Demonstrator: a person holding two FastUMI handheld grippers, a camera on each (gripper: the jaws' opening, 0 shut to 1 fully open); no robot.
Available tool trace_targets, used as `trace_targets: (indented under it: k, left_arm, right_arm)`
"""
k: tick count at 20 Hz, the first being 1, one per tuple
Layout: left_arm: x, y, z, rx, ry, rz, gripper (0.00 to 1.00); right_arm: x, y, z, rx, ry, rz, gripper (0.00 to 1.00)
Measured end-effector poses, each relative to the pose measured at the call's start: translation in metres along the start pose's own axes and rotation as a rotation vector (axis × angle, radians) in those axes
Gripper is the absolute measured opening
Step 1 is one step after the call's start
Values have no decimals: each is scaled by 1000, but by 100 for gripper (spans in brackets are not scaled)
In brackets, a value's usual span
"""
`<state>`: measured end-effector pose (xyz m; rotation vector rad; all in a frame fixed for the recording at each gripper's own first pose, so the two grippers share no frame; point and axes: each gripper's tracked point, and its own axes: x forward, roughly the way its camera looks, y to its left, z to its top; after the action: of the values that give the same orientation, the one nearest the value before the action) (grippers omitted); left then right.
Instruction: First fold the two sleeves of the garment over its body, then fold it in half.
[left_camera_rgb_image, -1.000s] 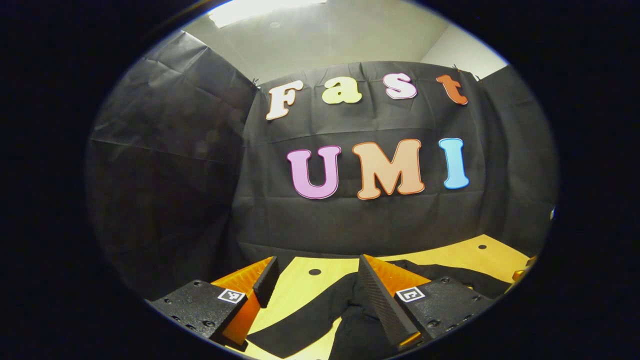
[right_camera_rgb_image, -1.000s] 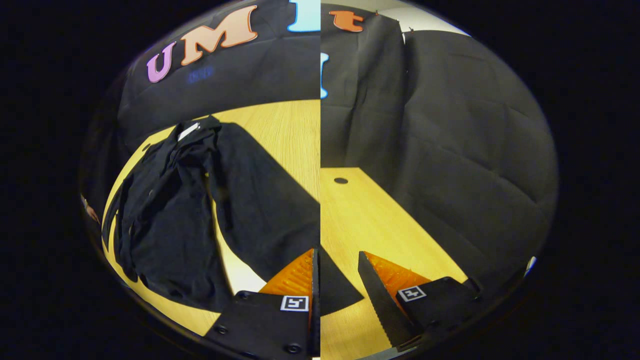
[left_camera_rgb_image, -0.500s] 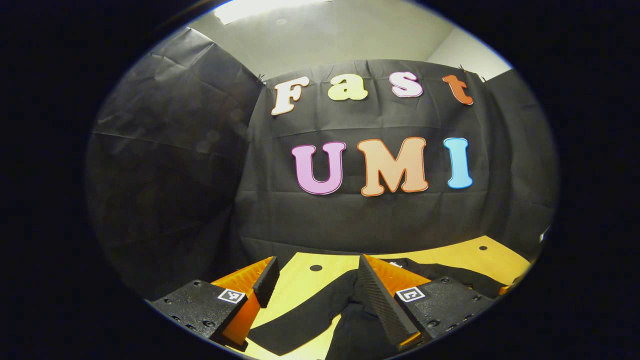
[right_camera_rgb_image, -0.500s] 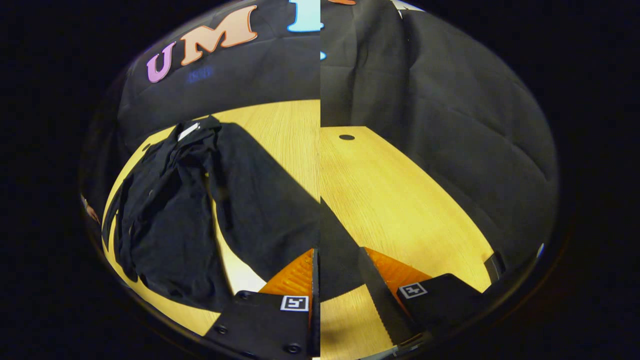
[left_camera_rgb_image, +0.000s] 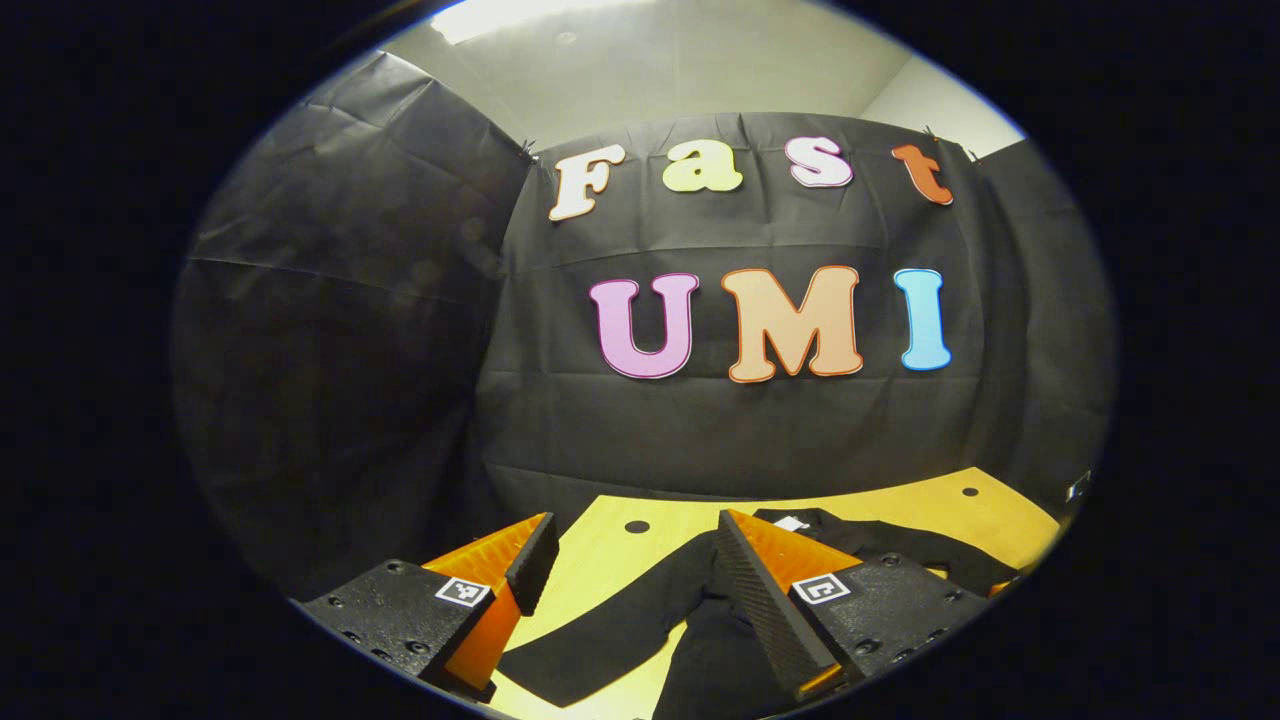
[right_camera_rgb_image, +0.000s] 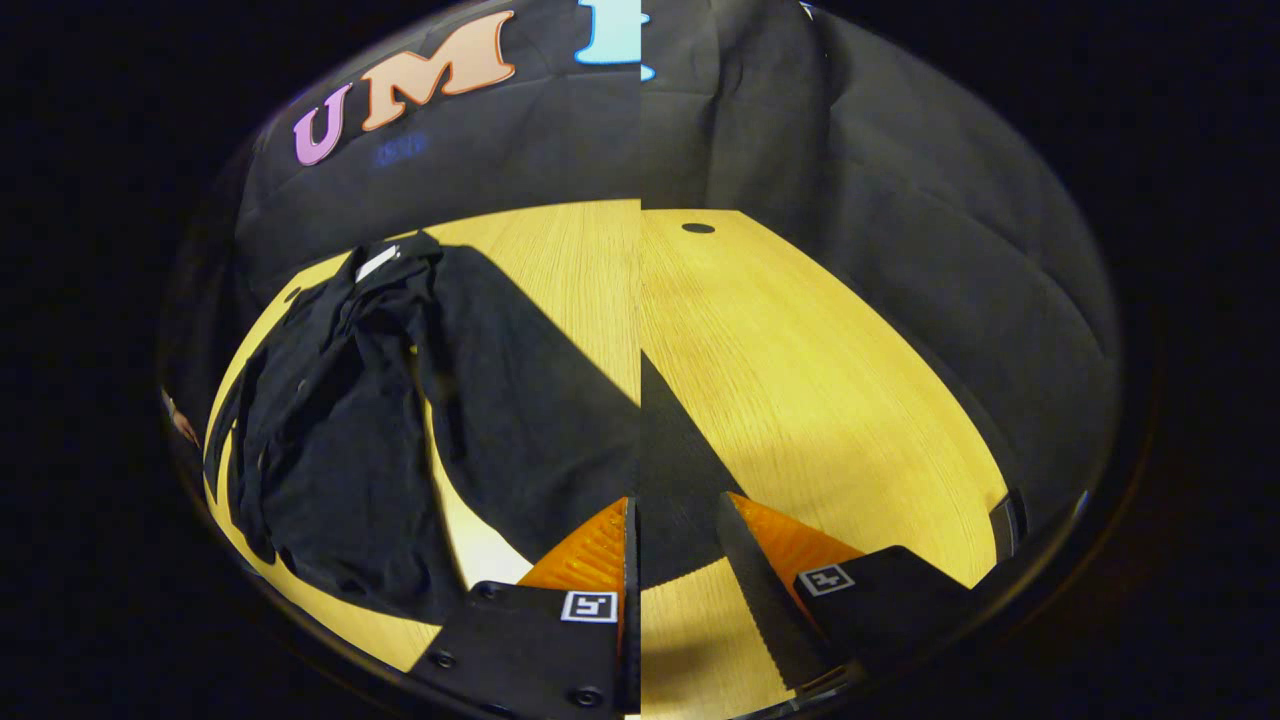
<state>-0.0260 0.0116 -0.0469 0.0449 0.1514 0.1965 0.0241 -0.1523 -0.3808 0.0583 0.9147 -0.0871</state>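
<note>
A black long-sleeved garment (right_camera_rgb_image: 340, 420) lies crumpled on the yellow wooden table (right_camera_rgb_image: 800, 360). One sleeve (right_camera_rgb_image: 520, 400) stretches from it toward my right gripper (right_camera_rgb_image: 675, 545). That gripper is open, and the sleeve's end (right_camera_rgb_image: 680, 490) lies on the table just beyond its fingertips. The halves of the right gripper view do not line up at the middle. In the left gripper view my left gripper (left_camera_rgb_image: 630, 560) is open above the table, and the other sleeve (left_camera_rgb_image: 600, 640) lies below the gap between its fingers. The garment's body (left_camera_rgb_image: 880, 545) spreads behind its right finger.
Black cloth walls close the booth behind and beside the table. Small round holes sit in the tabletop near its far edge (left_camera_rgb_image: 637, 526) (right_camera_rgb_image: 697, 228). Bare wood extends to the right of the sleeve's end (right_camera_rgb_image: 850, 400).
The right half of the right gripper view has tipped down: the table hole rose and the sleeve's end came up to the fingers. The left gripper view drifted slightly; both grippers stayed open.
</note>
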Motion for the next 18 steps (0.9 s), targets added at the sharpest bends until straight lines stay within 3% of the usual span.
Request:
trace_targets:
  k: [9,10,11,12,13,14,15,16,18]
  left_arm:
    - [-1,-7,-1,30,-5,-16,94]
    - [0,-8,-3,26,-4,-15,94]
    - [0,-8,-2,20,-8,-12,94]
    - [-1,-6,-1,13,-13,-10,94]
    - [-1,-6,-1,10,-15,-8,94]
    - [0,-5,-3,8,-13,-3,94]
    - [0,-3,-4,6,-10,2,94]
    - [0,-1,-6,2,-7,6,94]
    - [-1,2,-8,-10,-3,14,94]
  right_arm:
    - [5,0,0,33,2,-10,51]
    - [5,-1,2,41,11,-17,2]
    - [6,0,1,50,23,-22,48]
    - [7,0,3,48,33,-24,2]
    - [7,1,3,41,37,-21,40]
    - [8,2,5,33,36,-18,2]
    - [9,4,5,27,30,-13,36]
    - [9,6,5,20,24,-8,2]
    - [11,8,5,11,28,-10,2]
